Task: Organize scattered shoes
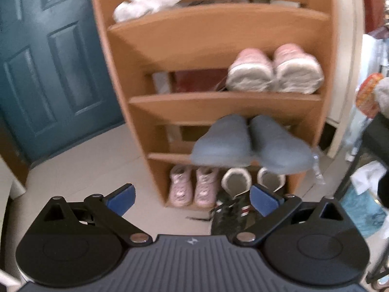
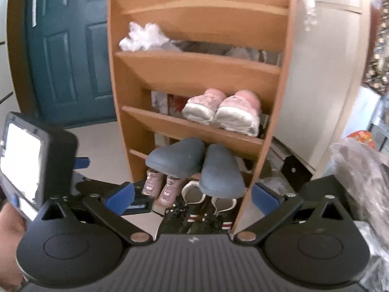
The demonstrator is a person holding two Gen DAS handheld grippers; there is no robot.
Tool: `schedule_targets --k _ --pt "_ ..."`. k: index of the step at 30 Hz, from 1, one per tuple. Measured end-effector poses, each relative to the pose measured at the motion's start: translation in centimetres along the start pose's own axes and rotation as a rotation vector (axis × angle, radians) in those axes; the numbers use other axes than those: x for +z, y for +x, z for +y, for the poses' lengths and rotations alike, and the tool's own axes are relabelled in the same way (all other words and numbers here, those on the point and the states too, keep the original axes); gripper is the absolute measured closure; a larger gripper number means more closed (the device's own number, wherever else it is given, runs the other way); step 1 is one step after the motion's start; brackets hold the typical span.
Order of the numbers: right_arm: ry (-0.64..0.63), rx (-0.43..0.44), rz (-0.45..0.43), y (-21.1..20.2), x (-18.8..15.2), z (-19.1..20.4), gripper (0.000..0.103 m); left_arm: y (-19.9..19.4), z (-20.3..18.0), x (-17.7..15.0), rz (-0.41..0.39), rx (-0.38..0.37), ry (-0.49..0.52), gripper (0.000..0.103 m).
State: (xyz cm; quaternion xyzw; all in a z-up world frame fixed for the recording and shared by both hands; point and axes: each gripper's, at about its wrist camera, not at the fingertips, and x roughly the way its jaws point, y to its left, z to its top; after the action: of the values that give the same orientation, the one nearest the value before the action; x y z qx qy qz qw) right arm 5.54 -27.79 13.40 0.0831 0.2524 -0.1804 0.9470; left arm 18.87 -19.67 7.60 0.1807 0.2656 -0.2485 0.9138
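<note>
A wooden shoe rack (image 1: 218, 36) (image 2: 201, 70) stands ahead. A pair of grey-blue slippers (image 1: 250, 146) (image 2: 197, 165) lies on a lower shelf, toes jutting past the edge. Pink-and-white shoes (image 1: 274, 70) (image 2: 223, 112) sit one shelf higher. Small pink shoes (image 1: 192, 187) (image 2: 163, 187) and white-lined shoes (image 1: 252, 180) (image 2: 194, 192) rest at the bottom. Dark sneakers with striped sides (image 1: 231, 216) (image 2: 194, 219) lie on the floor in front. My left gripper (image 1: 192, 199) is open and empty, back from the rack. My right gripper (image 2: 192, 198) is open and empty too.
A teal door (image 1: 43, 60) (image 2: 70, 48) is left of the rack. White crumpled material (image 1: 145, 0) (image 2: 143, 36) sits on an upper shelf. Clutter and bags (image 1: 367, 170) (image 2: 359, 170) crowd the right. The left gripper's body (image 2: 31, 163) and a hand show at left.
</note>
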Motion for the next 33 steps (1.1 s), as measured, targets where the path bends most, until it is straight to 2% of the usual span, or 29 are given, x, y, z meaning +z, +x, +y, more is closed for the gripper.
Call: schedule_targets --k 4,11,16,18,21,22,23,25,27,30,33 --pt "0.003 0.044 0.021 2.1 0.0 -0.1 0.001 1.2 1.2 -1.5 0.058 0.044 -0.044 0.0" --pt "-0.048 0.109 0.062 6.5 -1.0 0.2 0.001 2.5 1.8 -5.3 0.172 0.074 -0.092 0.0" --pt "-0.109 0.132 0.07 9.1 -2.0 1.1 0.001 1.0 2.0 -7.3 0.216 0.096 -0.148 0.0" --pt "-0.148 0.137 0.066 10.0 -2.5 1.8 0.001 0.5 2.0 -7.8 0.268 0.121 -0.154 0.0" --pt "-0.241 0.193 0.059 10.9 -3.5 2.6 0.001 -0.6 2.0 -8.0 0.311 0.099 -0.138 0.0" --pt "-0.256 0.227 0.048 11.0 -4.0 2.6 0.001 -1.4 2.2 -8.1 0.31 0.107 -0.103 0.0" --pt "-0.257 0.253 0.042 11.3 -4.8 2.5 0.001 -1.9 2.2 -8.2 0.303 0.121 -0.079 0.0" --pt "-0.213 0.269 0.057 11.9 -5.8 2.3 0.001 -2.8 2.4 -8.6 0.254 0.205 -0.017 0.0" --pt "-0.104 0.345 0.151 13.3 -6.9 2.2 0.001 -2.9 3.2 -9.0 0.255 0.244 -0.031 0.0" --pt "-0.036 0.393 0.217 14.3 -7.5 2.3 0.001 -2.5 5.3 -10.0 0.329 0.214 -0.138 0.0" --pt "-0.045 0.362 0.225 14.7 -8.6 2.9 0.001 -2.0 6.8 -10.8 0.363 0.213 -0.184 0.0"
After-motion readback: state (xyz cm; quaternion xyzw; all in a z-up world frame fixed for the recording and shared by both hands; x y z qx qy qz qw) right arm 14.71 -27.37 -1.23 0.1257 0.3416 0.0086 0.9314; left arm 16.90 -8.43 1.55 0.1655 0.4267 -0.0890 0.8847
